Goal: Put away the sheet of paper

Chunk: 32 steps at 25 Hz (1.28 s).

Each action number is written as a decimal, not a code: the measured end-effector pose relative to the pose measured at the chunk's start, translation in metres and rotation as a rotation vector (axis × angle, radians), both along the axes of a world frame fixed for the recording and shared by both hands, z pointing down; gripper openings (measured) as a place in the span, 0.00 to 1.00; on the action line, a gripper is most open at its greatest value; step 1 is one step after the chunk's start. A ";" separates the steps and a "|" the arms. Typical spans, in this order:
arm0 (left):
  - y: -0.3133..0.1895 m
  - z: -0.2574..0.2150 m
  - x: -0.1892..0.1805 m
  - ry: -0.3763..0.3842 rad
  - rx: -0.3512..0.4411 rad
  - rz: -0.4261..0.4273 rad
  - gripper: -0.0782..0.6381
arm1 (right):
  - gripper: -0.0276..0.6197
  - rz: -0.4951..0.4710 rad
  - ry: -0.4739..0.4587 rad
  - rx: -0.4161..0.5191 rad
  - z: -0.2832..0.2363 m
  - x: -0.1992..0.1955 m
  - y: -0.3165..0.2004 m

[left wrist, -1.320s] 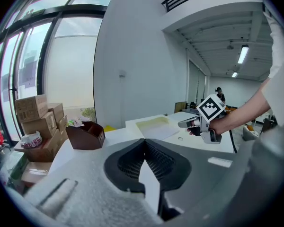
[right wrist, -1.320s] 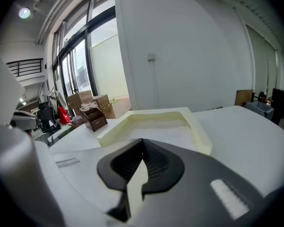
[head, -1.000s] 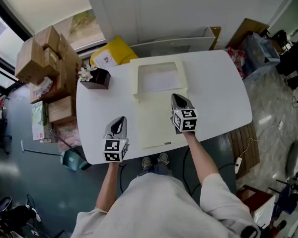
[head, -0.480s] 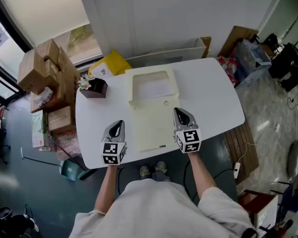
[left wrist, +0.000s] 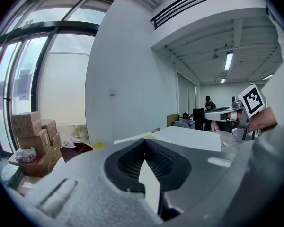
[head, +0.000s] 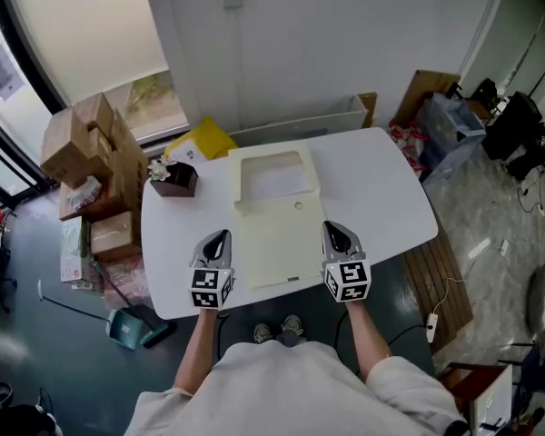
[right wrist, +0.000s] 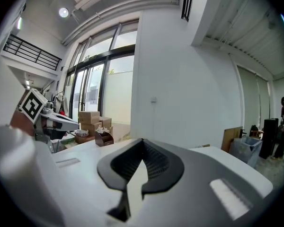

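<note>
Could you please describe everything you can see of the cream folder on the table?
The cream document folder lies flat and open at the middle of the white table. Its far half frames a white sheet of paper; its near half is a plain flap bearing a small round snap.

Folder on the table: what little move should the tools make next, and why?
Probably open the right tool and reach for the folder's near edge to fold it over: it lies open, the paper shows in its far half, and that tool is shut and empty.
</note>
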<state>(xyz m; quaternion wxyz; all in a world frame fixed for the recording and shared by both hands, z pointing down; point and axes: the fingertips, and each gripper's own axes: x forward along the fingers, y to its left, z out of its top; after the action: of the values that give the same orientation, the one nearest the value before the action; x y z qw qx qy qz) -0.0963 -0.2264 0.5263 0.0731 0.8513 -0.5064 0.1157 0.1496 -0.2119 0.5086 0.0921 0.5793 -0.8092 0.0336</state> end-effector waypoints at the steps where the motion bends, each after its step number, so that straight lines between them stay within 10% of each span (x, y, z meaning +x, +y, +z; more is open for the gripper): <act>1: 0.002 -0.002 -0.001 -0.002 0.005 -0.002 0.12 | 0.04 0.002 0.002 -0.001 0.000 0.000 0.003; 32: 0.007 -0.006 0.000 -0.002 0.019 0.010 0.12 | 0.04 0.032 0.006 -0.018 0.003 -0.001 0.016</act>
<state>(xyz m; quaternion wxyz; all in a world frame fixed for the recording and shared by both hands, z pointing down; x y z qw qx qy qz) -0.0960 -0.2192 0.5208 0.0640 0.8544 -0.5032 0.1123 0.1484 -0.1958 0.5120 0.0992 0.5913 -0.7993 0.0407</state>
